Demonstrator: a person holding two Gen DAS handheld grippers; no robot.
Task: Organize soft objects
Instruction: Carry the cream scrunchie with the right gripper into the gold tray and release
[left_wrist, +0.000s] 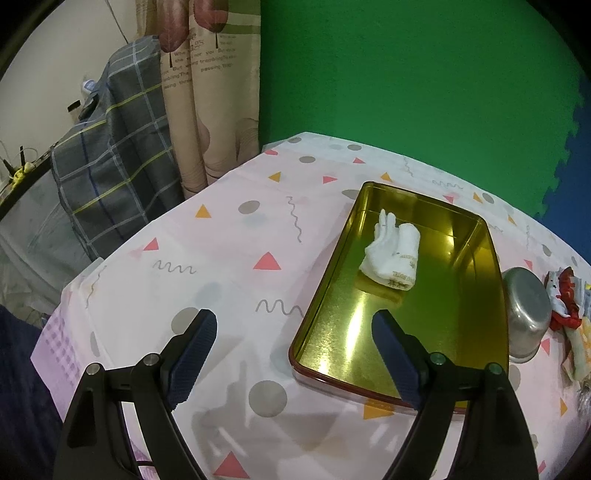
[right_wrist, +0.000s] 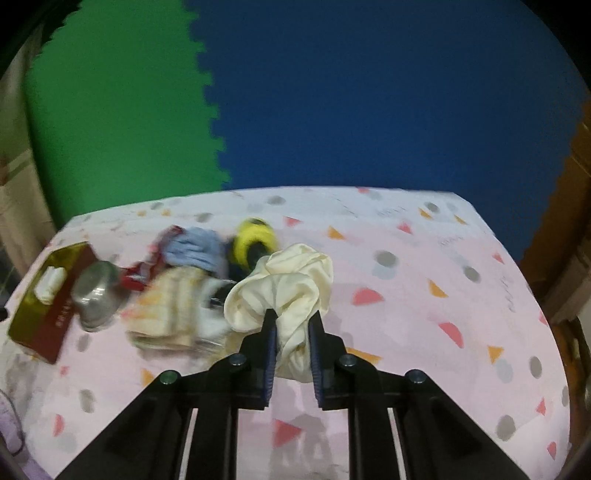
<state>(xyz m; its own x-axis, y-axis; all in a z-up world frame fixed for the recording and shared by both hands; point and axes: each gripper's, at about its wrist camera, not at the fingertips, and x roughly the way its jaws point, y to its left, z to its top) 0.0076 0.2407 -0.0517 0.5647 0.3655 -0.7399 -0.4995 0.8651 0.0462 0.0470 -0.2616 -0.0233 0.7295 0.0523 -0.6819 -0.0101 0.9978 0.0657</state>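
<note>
A gold tin tray (left_wrist: 332, 354) lies on the patterned tablecloth, and a folded white cloth (left_wrist: 392, 254) rests inside it. My left gripper (left_wrist: 295, 325) hangs open over the tray's near left corner with nothing between its fingers. In the right wrist view my right gripper (right_wrist: 292, 317) is shut on a cream scrunchie (right_wrist: 284, 291), held just above the table. Behind it sits a blurred heap of soft things: a blue cloth (right_wrist: 194, 249), a yellow and black item (right_wrist: 255, 236) and a checked beige cloth (right_wrist: 170, 314). The tray (right_wrist: 29, 325) shows at the far left there.
A steel bowl (left_wrist: 526, 314) lies on its side right of the tray, next to a red and white fabric bundle (left_wrist: 565, 299). Green and blue foam mats line the wall. A plaid fabric (left_wrist: 110, 177) and curtains stand beyond the table's left edge.
</note>
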